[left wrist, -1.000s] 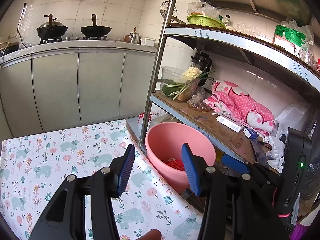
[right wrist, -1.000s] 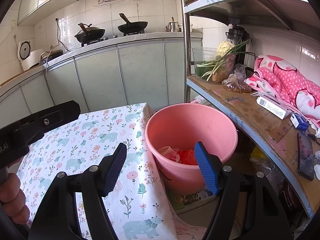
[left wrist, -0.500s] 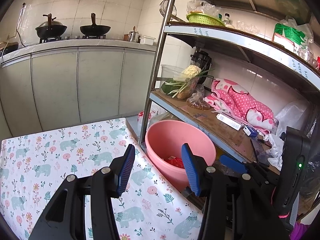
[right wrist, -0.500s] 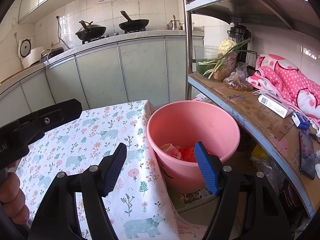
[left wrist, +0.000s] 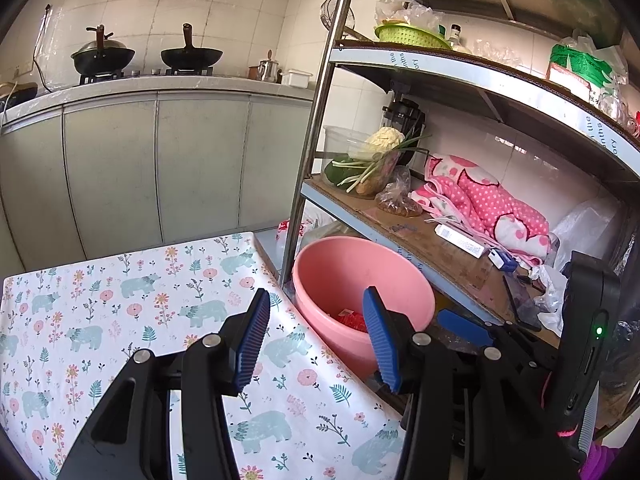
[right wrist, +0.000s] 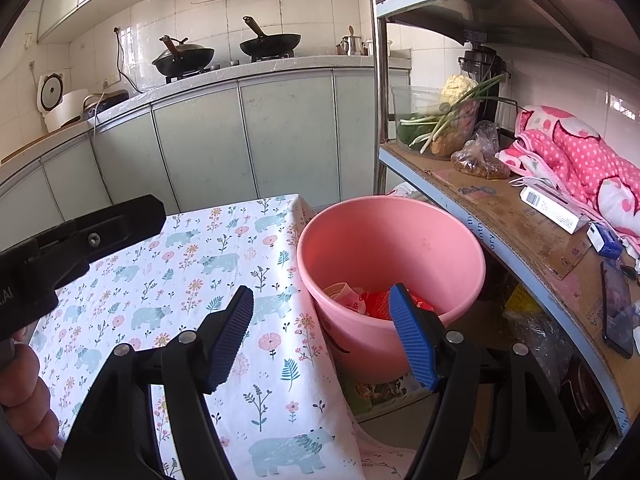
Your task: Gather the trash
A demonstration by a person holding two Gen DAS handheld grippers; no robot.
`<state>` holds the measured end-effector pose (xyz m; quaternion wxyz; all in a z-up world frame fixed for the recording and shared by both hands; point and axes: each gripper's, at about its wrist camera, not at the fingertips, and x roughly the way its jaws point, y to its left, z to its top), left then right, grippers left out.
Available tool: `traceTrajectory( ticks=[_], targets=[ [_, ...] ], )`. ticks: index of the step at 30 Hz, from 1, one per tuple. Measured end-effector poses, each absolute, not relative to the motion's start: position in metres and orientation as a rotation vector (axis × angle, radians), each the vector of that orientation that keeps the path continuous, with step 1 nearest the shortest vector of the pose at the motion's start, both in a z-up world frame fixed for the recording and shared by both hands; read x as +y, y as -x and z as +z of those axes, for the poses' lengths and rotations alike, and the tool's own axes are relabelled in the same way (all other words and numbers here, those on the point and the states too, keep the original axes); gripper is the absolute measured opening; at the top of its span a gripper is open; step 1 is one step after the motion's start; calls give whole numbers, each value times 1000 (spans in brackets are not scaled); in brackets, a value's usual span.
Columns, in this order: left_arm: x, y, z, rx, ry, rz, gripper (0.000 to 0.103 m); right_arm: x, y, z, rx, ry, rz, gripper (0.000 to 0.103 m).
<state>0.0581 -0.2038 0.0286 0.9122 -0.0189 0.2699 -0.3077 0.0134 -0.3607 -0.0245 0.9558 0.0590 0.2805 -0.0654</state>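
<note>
"ths ory" on the upper shelf edge (left wrist: 404,60) (print partly cut off)

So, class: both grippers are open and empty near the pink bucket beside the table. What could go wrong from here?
1. The pink bucket stands tight against the hanging tablecloth; a snag might tip it.
2. The right gripper and left gripper sit close together and could collide.
3. The phone near the shelf edge could be knocked off.

We are seeing a table (right wrist: 120,280) filling the lower left, lying under a bear-and-flower cloth (right wrist: 256,360); at the right a shelf (right wrist: 520,236) is carrying a vegetable tub (right wrist: 432,124), a bagged parcel (right wrist: 478,156), a pink blanket (right wrist: 580,152), a white box (right wrist: 554,208) and a phone (right wrist: 618,308)
</note>
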Motion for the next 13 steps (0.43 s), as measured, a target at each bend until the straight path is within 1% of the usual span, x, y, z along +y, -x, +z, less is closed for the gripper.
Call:
traceTrajectory(
  ticks=[13],
  targets=[
    [-201,-60,26,561,31,-628,48,-359,-16,-26,575,-117,-125,71]
  ],
)
